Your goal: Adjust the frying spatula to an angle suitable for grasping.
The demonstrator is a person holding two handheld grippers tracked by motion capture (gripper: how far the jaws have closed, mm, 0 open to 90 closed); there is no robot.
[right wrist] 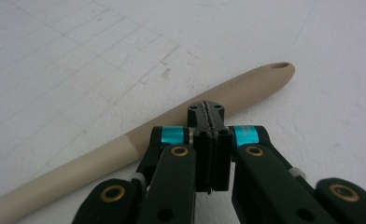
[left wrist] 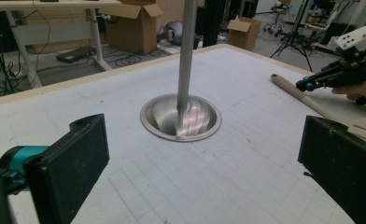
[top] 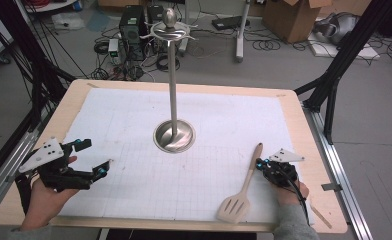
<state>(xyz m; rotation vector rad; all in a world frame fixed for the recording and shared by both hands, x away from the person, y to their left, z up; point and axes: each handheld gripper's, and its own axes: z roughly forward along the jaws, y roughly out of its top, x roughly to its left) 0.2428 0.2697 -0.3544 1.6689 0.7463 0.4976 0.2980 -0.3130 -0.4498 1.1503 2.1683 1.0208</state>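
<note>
1. Spatula (top: pixel 244 189) lies near the worktop's front right corner, handle running away from me, head nearest the front edge.
2. Right gripper (top: pixel 263 163), jaws pressed together and empty, sits just right of the handle.
3. Left gripper (top: pixel 95 157), jaws spread, is well apart; I judge the right hand nearer.

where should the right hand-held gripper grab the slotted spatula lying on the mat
Grip the spatula on its slim round handle, near the upper end, coming down from above with the jaws across it. It lies flat, and the slotted blade is too wide. The right hand-held gripper, shut now beside the handle, probably must open first.
</note>
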